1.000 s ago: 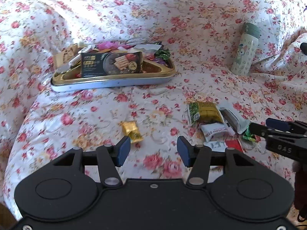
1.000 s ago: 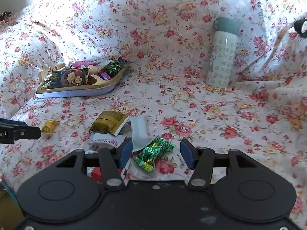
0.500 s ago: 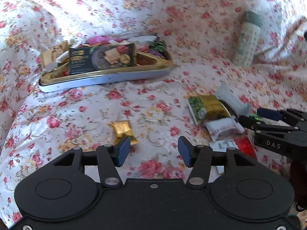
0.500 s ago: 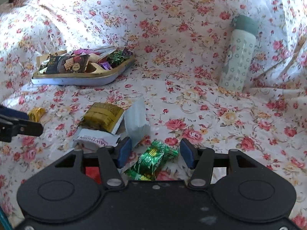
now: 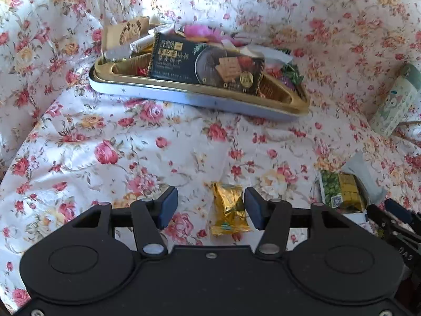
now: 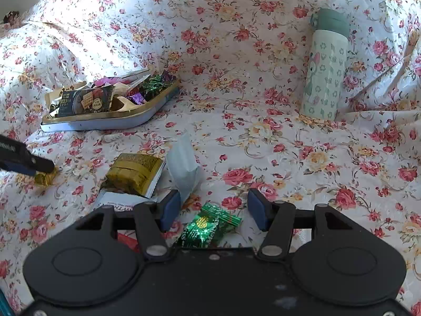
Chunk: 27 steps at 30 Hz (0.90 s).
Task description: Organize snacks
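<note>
My left gripper [image 5: 210,205] is open, and a gold-wrapped candy [image 5: 229,216] lies on the floral cloth between its fingers, close to the right one. My right gripper [image 6: 214,209] is open around a green foil candy [image 6: 209,227] that lies between its fingers. A gold tray [image 5: 200,97] with a blue rim holds a dark cracker pack [image 5: 208,64] and several wrapped snacks; it also shows in the right wrist view [image 6: 110,121]. A green-gold packet [image 6: 135,173], a pale sachet [image 6: 184,168] and a white packet [image 6: 118,201] lie left of the green candy.
A mint-green flask [image 6: 326,65] with a deer print stands upright at the back right on the floral cloth [image 6: 263,144]. The cloth rises in folds behind and to both sides. The left gripper's tip [image 6: 39,164] shows at the right view's left edge, over the gold candy.
Both grippers have moved forward and down. The gold candy now lies between my left fingers, and the green candy sits deeper between my right fingers. Both grippers stay open.
</note>
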{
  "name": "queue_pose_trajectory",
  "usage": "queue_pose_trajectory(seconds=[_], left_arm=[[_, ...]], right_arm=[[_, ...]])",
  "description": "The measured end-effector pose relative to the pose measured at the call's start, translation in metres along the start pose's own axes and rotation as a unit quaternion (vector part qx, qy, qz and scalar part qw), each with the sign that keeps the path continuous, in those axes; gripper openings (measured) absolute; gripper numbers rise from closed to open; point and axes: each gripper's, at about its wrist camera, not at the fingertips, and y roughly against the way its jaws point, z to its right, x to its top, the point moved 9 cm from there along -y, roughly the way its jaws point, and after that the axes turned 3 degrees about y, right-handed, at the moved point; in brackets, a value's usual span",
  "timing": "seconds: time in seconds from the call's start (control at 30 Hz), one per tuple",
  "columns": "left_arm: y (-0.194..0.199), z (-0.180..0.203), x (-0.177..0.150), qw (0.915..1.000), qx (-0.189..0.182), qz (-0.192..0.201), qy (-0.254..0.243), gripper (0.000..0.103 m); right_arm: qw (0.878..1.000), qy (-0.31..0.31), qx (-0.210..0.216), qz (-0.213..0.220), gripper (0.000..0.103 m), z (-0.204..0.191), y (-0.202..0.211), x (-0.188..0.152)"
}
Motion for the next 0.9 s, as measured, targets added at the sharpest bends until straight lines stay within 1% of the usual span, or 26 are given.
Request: queue_pose_trajectory(seconds=[0.03,0.17,0.33,0.5,0.57,0.63,0.67,0.7,0.9], left_arm=[[0.0,0.003,-0.001,0.9999,0.007,0.005,-0.012,0.061],[-0.001,0.014,-0.007,0.9986,0.012,0.015,-0.049,0.061],[-0.003,0.017,-0.007,0.9964,0.014,0.039,-0.073,0.061],[-0.004,0.02,-0.012,0.9899,0.015,0.073,-0.121,0.059],[-0.001,0.019,-0.014,0.9889,0.006,0.08,-0.124,0.056],[0.001,0.017,-0.015,0.9888,0.001,0.083,-0.125,0.047],[0.002,0.017,-0.015,0.9888,0.0,0.082,-0.125,0.044],[0.003,0.017,-0.015,0.9887,-0.002,0.081,-0.127,0.039],[0.003,0.023,-0.017,0.9871,-0.012,0.082,-0.137,0.035]], right_arm=[[1.0,-0.005,0.002,0.001,0.06,0.001,0.0,0.0],[1.0,-0.017,0.008,0.004,0.06,0.003,0.001,0.0],[1.0,-0.018,0.007,0.004,0.06,0.003,0.001,0.0],[1.0,-0.018,0.007,0.004,0.06,0.003,0.001,0.0],[1.0,-0.018,0.007,0.004,0.06,0.002,0.0,0.0],[1.0,-0.018,0.007,0.004,0.06,0.003,0.0,0.0],[1.0,-0.017,0.007,0.004,0.06,0.002,0.0,0.0],[1.0,-0.018,0.007,0.004,0.06,0.003,0.0,0.0],[1.0,-0.017,0.007,0.004,0.06,0.003,0.0,0.0]])
